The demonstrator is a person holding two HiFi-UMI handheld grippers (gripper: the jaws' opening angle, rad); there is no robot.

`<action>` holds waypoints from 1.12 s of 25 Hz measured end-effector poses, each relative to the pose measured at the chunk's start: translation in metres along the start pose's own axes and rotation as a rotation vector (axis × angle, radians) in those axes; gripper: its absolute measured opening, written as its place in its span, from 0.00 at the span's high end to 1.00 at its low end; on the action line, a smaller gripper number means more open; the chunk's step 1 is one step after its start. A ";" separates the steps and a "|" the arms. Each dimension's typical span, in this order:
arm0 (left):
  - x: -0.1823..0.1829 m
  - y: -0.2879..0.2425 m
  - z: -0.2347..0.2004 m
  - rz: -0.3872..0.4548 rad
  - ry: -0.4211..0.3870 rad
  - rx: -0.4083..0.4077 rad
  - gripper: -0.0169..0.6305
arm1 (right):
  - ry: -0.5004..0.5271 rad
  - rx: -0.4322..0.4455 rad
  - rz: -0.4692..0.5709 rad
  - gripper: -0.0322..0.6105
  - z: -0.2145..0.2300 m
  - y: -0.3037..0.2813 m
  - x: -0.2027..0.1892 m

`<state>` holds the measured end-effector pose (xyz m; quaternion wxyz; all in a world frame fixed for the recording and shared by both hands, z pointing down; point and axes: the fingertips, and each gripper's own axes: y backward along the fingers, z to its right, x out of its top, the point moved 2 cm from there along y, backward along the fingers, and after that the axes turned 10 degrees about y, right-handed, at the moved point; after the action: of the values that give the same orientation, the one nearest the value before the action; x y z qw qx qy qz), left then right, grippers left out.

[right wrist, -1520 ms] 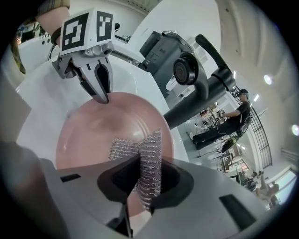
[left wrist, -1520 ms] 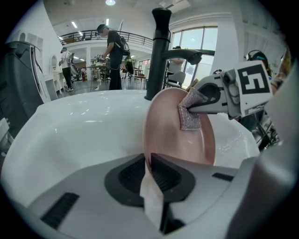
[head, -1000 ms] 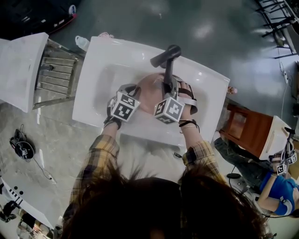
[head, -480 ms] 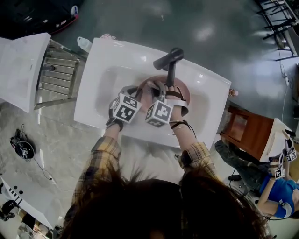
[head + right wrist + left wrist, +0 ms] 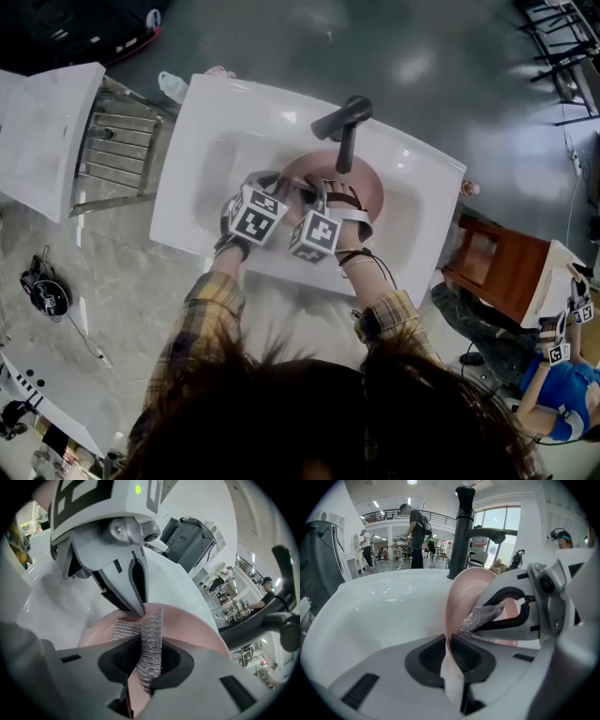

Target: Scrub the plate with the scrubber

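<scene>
While left hand-held gripper (image 5: 449, 638) clamps only the plate (image 5: 461, 592) rim, right hand-held gripper (image 5: 139, 645), gripping the scrubber (image 5: 152, 625), may pry it loose.

The black tap (image 5: 339, 127) sticks out over the sink (image 5: 214, 122), right above the pink plate (image 5: 371, 184). The left gripper (image 5: 283, 185) and right gripper (image 5: 316, 191) crowd together there. The sink's left part has open room.

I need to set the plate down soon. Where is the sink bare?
Bare: the basin floor between the plate and the left wall of the sink. Crowded: under the faucet, where the left gripper and right gripper hold plate and scrubber.
</scene>
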<state>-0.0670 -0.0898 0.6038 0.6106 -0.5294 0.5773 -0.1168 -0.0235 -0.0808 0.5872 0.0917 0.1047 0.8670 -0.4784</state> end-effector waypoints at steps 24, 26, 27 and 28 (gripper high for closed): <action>-0.003 -0.005 0.003 -0.006 -0.013 -0.010 0.92 | -0.074 0.082 -0.130 0.82 -0.040 0.024 -0.077; -0.003 -0.004 0.004 -0.008 -0.020 -0.008 0.91 | -0.086 0.068 -0.148 0.82 -0.035 0.029 -0.086; -0.002 -0.004 0.005 -0.009 -0.025 -0.005 0.92 | -0.091 0.058 -0.157 0.82 -0.032 0.030 -0.089; -0.003 -0.005 0.005 -0.010 -0.031 -0.003 0.92 | -0.098 0.051 -0.165 0.82 -0.029 0.032 -0.093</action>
<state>-0.0614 -0.0872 0.6076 0.6181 -0.5348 0.5653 -0.1108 0.0725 -0.0483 0.6001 0.0914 0.0117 0.8547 -0.5109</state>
